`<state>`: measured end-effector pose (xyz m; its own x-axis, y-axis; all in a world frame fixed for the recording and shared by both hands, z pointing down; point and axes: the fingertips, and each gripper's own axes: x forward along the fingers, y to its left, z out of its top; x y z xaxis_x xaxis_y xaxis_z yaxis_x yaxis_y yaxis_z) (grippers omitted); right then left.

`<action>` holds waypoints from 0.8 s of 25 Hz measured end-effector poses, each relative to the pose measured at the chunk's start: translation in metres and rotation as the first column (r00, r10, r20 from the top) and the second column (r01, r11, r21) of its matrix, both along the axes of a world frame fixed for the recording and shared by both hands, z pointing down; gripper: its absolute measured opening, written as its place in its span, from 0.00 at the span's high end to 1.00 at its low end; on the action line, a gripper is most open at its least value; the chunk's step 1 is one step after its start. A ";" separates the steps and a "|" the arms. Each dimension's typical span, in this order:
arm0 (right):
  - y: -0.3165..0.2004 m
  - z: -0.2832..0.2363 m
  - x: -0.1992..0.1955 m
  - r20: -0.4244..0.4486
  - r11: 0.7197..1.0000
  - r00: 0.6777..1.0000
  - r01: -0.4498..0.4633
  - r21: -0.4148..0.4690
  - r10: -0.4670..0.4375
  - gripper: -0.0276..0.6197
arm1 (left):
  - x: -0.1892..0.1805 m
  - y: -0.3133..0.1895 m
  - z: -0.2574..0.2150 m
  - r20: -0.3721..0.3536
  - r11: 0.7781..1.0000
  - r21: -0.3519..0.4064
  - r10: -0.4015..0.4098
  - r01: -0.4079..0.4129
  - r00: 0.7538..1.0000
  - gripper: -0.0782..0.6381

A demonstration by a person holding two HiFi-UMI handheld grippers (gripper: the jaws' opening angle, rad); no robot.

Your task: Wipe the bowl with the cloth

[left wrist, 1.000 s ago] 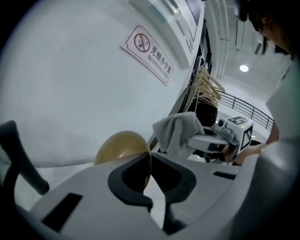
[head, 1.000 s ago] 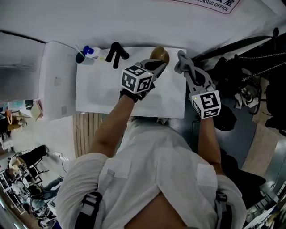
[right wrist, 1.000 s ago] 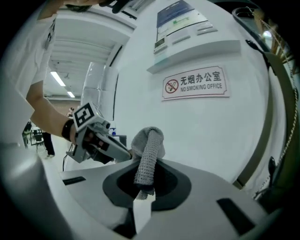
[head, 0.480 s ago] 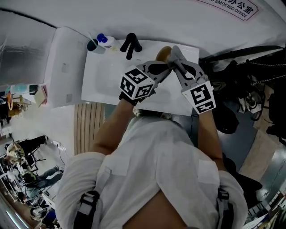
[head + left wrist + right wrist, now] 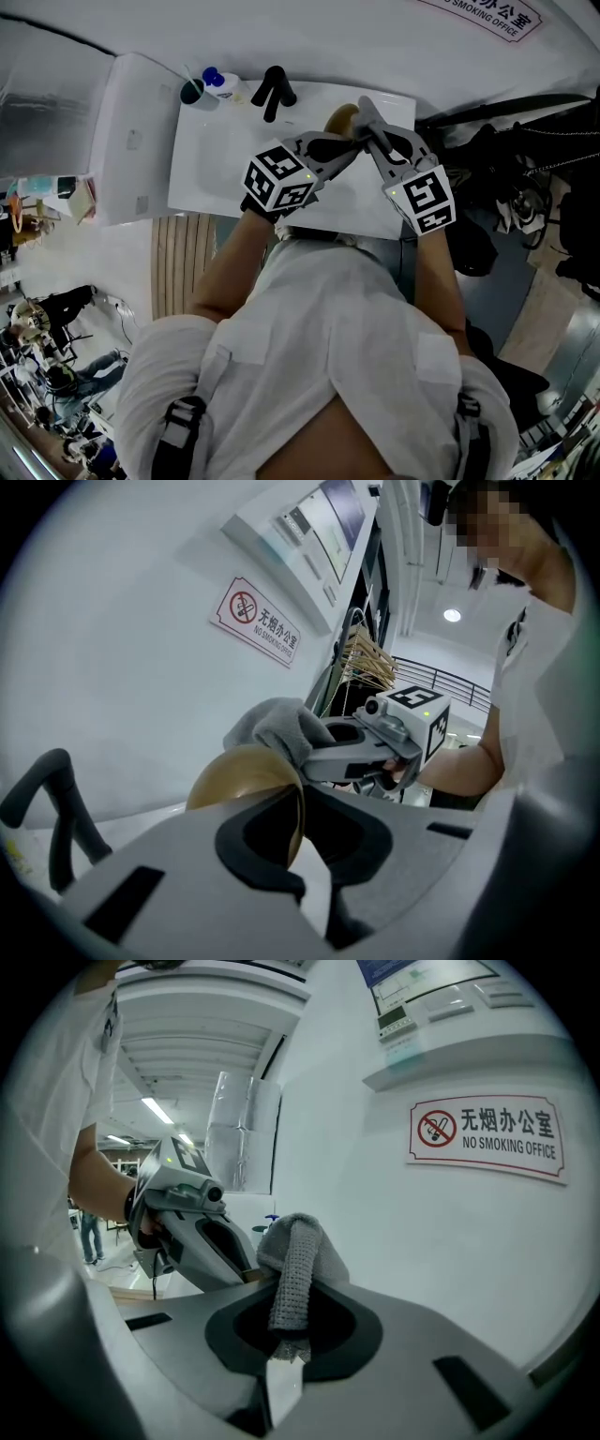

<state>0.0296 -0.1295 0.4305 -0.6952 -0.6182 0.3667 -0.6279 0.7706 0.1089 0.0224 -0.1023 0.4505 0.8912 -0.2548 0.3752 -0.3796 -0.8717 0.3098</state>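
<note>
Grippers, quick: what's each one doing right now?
Left gripper: closed on the rim of the bowl.
Right gripper: closed on the cloth.

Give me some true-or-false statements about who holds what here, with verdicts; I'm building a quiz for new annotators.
1. The left gripper has its jaws shut on the bowl's rim. True.
2. The right gripper is empty. False: its jaws pinch the grey cloth.
3. The bowl lies flat on the table. False: it is held on edge in the left gripper's jaws.
4. A no-smoking sign hangs on the wall. True.
</note>
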 end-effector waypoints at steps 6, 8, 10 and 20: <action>-0.003 0.002 0.010 -0.008 1.000 1.000 -0.028 -0.001 0.028 0.90 | 0.004 0.013 -0.002 0.000 0.997 0.004 0.074 -0.074 0.997 0.86; -0.005 0.003 0.013 -0.007 0.999 0.999 -0.036 -0.006 0.036 0.90 | 0.006 0.018 -0.003 -0.004 0.995 0.004 0.095 -0.095 0.995 0.86; -0.007 0.004 0.015 -0.004 0.999 0.999 -0.041 -0.009 0.041 0.90 | 0.007 0.022 -0.004 -0.010 0.994 0.005 0.113 -0.113 0.994 0.85; -0.010 0.014 0.019 -0.008 0.998 0.999 -0.033 -0.059 0.032 0.90 | 0.010 0.046 -0.010 -0.028 0.969 0.031 0.246 -0.245 0.969 0.85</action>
